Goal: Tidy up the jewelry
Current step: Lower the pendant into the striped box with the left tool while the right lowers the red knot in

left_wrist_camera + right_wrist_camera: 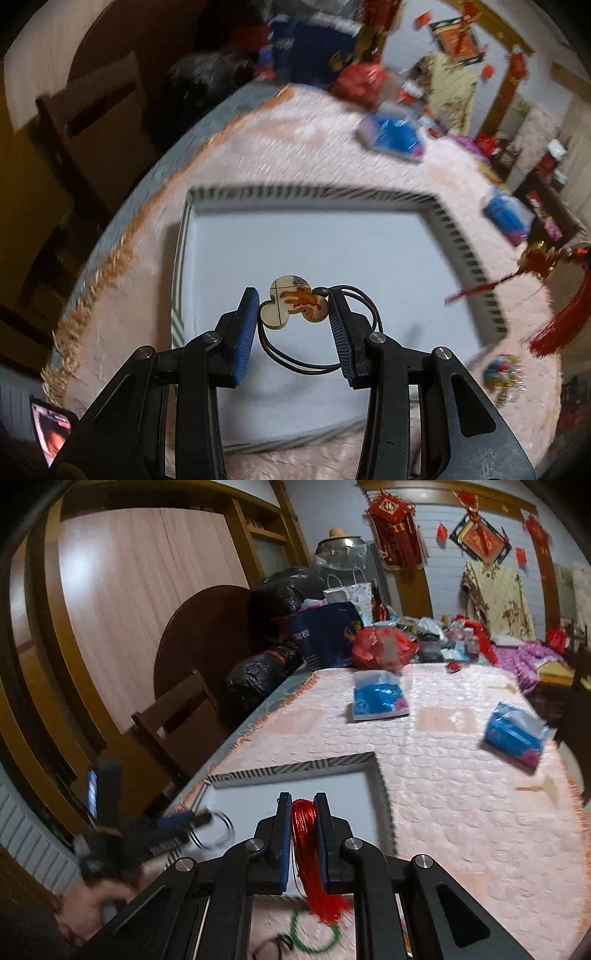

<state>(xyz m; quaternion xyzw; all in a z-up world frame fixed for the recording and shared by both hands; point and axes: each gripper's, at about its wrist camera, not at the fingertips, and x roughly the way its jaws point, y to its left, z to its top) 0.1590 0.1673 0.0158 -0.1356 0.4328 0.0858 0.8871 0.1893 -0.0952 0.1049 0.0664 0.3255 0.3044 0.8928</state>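
- Left view: your left gripper is partly open but clamped across a clover-shaped charm, blue pads pressing on either side of it; its dark cord loops down between the fingers.
- Below it sits a white tray with a striped rim, on the pink cloth.
- At the right edge a red tassel hangs in the air, blurred.
- Right view: your right gripper is nearly closed on that red tassel, threads pinched between the pads and fanning out below.
- Under it a green bead ring lies on the pink cloth.
- White tray just ahead.
- Your left gripper shows at left, blurred, above the tray's edge.
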